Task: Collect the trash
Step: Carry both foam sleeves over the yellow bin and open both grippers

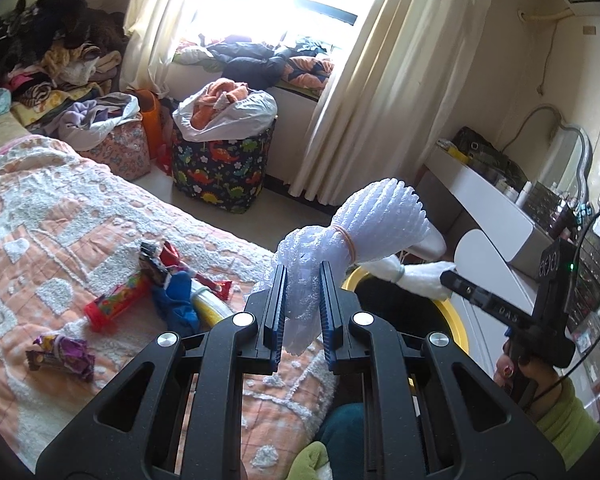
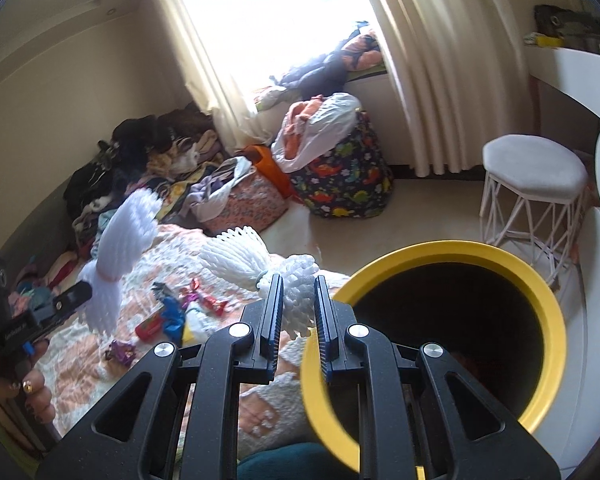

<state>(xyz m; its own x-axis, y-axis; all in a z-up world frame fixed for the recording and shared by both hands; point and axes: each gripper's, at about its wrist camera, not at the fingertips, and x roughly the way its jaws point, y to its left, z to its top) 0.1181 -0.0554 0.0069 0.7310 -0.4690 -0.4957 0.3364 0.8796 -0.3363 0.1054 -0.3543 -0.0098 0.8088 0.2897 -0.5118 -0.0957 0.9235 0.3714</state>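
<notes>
My left gripper (image 1: 303,276) is shut on a white foam net bundle (image 1: 364,224) tied with an orange band, held above the bed's edge. My right gripper (image 2: 297,286) is shut on a second white foam net bundle (image 2: 244,258) tied with a grey band, just left of a yellow-rimmed bin (image 2: 556,344). The bin's rim also shows in the left wrist view (image 1: 458,324), with the right gripper (image 1: 446,280) over it. The left gripper's bundle shows in the right wrist view (image 2: 128,236). Wrappers lie on the bed: a red tube (image 1: 116,304), a purple wrapper (image 1: 62,354), a blue wrapper (image 1: 176,300).
The bed has an orange and white quilt (image 1: 60,224). A dinosaur-print basket (image 1: 220,168) and clothes bags stand by the window. A white stool (image 2: 534,184) stands on the floor beyond the bin. A white dressing table (image 1: 492,200) is at the right.
</notes>
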